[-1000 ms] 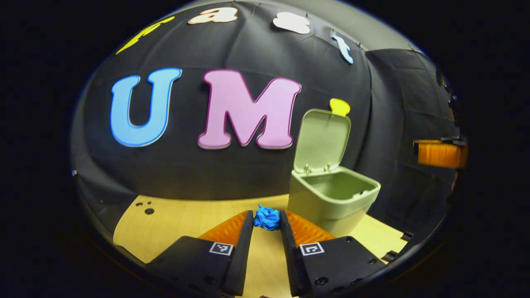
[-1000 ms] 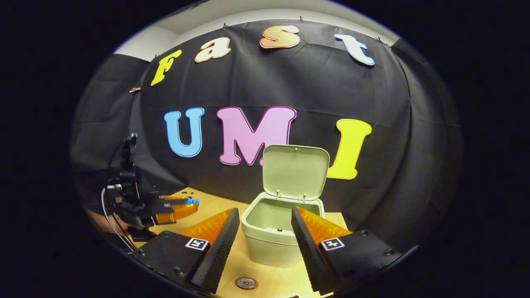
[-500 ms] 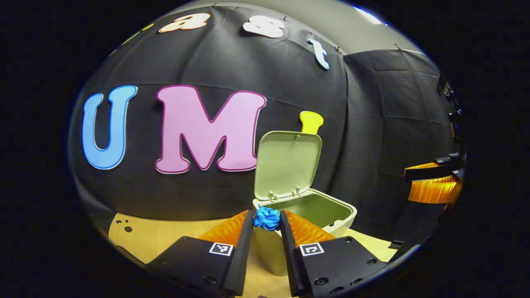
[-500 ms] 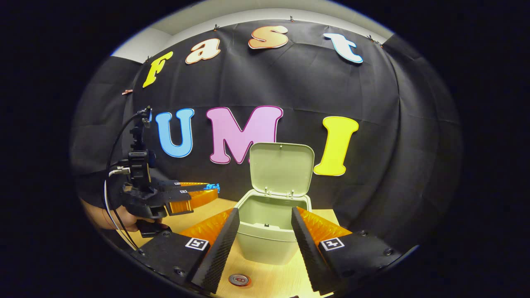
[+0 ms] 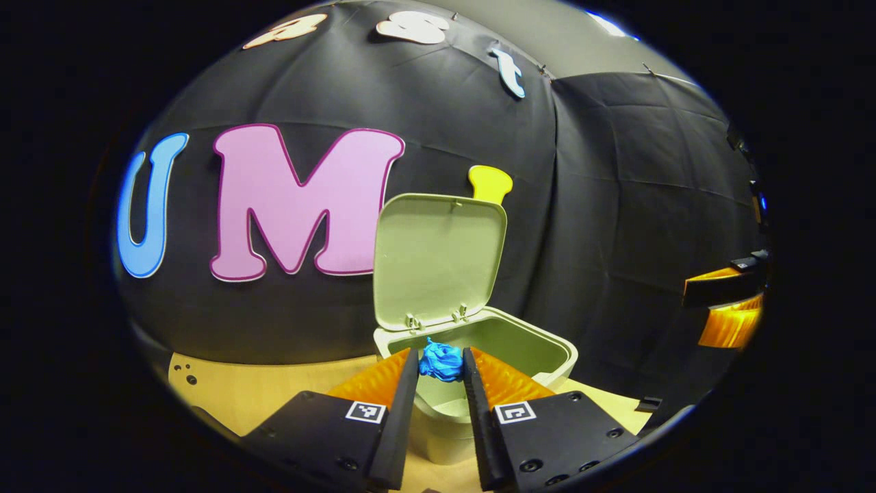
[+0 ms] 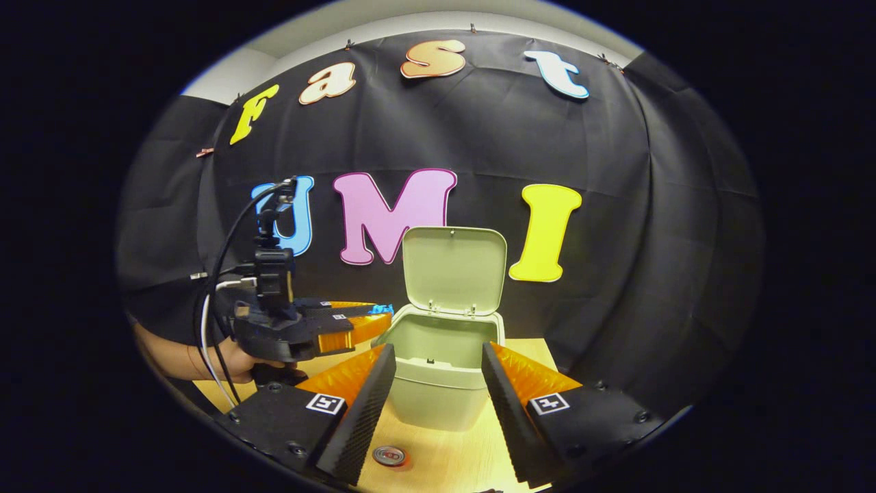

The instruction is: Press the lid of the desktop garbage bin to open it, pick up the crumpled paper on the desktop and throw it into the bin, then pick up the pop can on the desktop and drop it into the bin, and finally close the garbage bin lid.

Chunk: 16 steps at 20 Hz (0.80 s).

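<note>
- The left tongs are closed narrow on the blue crumpled paper, pinched right at the fingertips, with both fingers pressing its sides
- In the left gripper view the paper sits at about 6 o'clock, in front of the bin's near rim and seemingly just at the edge of the opening; in the right gripper view the left tongs reach in from 9 o'clock with the paper near the bin's left rim
- The lid stands upright behind the opening, towards 12 o'clock, so the way in is free
- The step in hand looks like carrying the paper over the bin. To do it well, I would take the tongs further in until the paper hangs plainly over the middle of the hollow, well inside the rim, and only then let go
- Keep the tips above the rim and clear of the lid: a knock could swing it shut. A light ball let go too near the edge may bounce off onto the tabletop
- The right tongs are wide apart and hold nothing, waiting in front of the bin
- The pop can stands on the tabletop at 6 o'clock in the right gripper view, between the right fingers, not yet touched
</note>
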{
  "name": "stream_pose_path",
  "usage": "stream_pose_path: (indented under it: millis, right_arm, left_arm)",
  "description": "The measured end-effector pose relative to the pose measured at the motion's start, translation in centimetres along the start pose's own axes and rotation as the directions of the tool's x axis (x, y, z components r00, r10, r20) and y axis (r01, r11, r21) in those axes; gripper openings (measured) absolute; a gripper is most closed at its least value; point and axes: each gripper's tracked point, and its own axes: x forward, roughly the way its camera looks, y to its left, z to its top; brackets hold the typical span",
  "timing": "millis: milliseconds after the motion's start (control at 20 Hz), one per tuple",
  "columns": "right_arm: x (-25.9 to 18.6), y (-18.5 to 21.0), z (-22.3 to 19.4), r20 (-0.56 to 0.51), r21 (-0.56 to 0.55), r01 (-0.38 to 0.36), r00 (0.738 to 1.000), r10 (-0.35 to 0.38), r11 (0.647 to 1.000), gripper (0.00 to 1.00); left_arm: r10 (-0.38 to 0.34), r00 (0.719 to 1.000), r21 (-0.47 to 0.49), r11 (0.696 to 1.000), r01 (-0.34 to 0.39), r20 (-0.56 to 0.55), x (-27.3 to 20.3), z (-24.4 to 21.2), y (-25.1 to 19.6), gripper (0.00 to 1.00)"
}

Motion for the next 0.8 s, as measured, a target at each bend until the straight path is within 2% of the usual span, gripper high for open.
stream_pose_path:
  millis: [250, 450, 550, 600, 750, 800]
  right_arm:
    - [0.2, -0.2, -0.5, -0.009, -0.007, -0.030, 0.999, 0.030, 1.000, 0.83]
    - [0.7, -0.9, -0.9, -0.036, 0.062, -0.054, 0.998, 0.057, 0.997, 0.83]
    - [1.1, -1.5, -1.8, -0.072, 0.064, -0.060, 0.995, 0.064, 0.996, 0.82]
    - [1.2, -1.5, -2.1, -0.081, 0.069, -0.067, 0.994, 0.073, 0.995, 0.83]
    - [1.4, -1.1, -2.8, -0.098, 0.077, -0.094, 0.990, 0.101, 0.993, 0.81]
    - [1.5, -1.2, -2.9, -0.101, 0.071, -0.100, 0.989, 0.107, 0.992, 0.86]
  left_arm:
    - [0.018, 0.998, 0.018, 1.000, -0.017, -0.061, 1.8, -1.7, -0.7, 0.43]
    - [0.036, 0.995, 0.018, 0.999, -0.034, -0.093, 3.0, -2.6, -0.9, 0.44]
    - [0.055, 0.992, 0.018, 0.998, -0.053, -0.109, 3.6, -3.2, -0.6, 0.46]
    - [0.062, 0.990, 0.022, 0.998, -0.060, -0.123, 3.9, -3.5, -0.5, 0.43]
    - [0.065, 0.989, 0.070, 0.996, -0.056, -0.135, 4.7, -3.6, -0.9, 0.48]
    - [0.066, 0.987, 0.082, 0.995, -0.055, -0.144, 4.8, -3.8, -1.1, 0.51]
